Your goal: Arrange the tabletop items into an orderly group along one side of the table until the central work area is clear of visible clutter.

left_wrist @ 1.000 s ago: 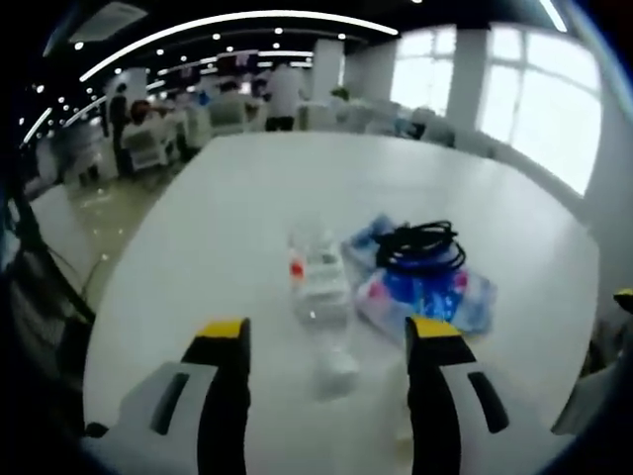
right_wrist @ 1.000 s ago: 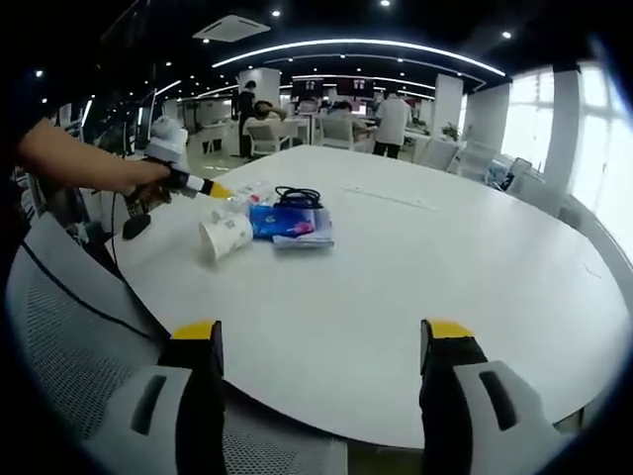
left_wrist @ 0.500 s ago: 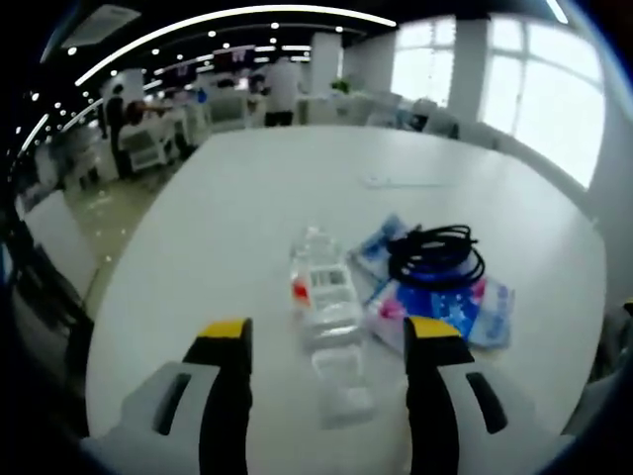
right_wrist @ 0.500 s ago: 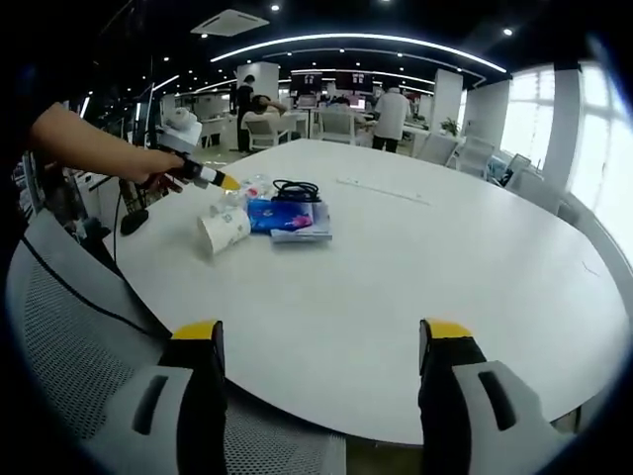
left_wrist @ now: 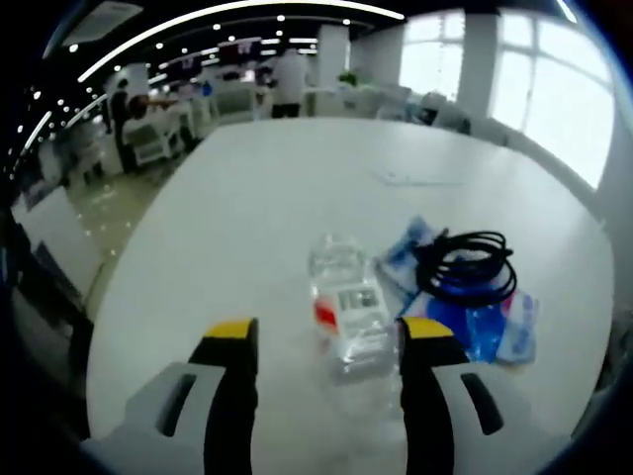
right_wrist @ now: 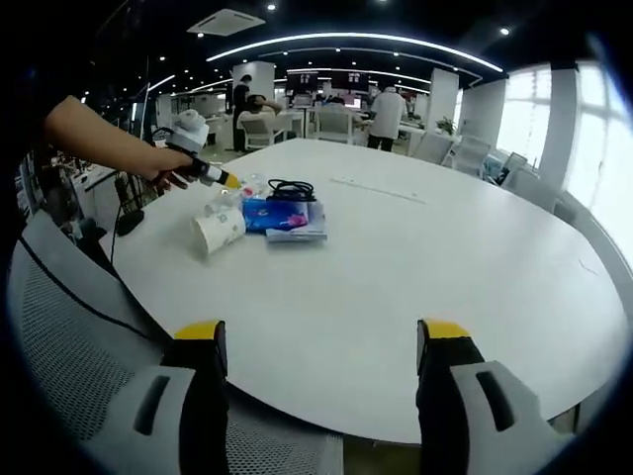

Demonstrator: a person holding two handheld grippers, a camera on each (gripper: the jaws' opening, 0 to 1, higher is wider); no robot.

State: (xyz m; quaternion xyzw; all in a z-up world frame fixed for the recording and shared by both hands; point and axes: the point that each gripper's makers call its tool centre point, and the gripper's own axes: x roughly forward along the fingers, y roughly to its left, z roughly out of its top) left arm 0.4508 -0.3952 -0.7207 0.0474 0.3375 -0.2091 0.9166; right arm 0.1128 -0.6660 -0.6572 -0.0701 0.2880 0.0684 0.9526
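bottle label (left_wrist: pixel 341 307) blurred, no readable text

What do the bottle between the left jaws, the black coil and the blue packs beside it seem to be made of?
Clear bottle lying on its side: probably thin transparent plastic; the table shows through it, and it carries a red and white label. Black coiled cable: likely rubber- or plastic-sheathed, matte, in loose loops. Blue packets: apparently glossy printed plastic film, slightly crinkled. White round table: smooth, faintly reflective.
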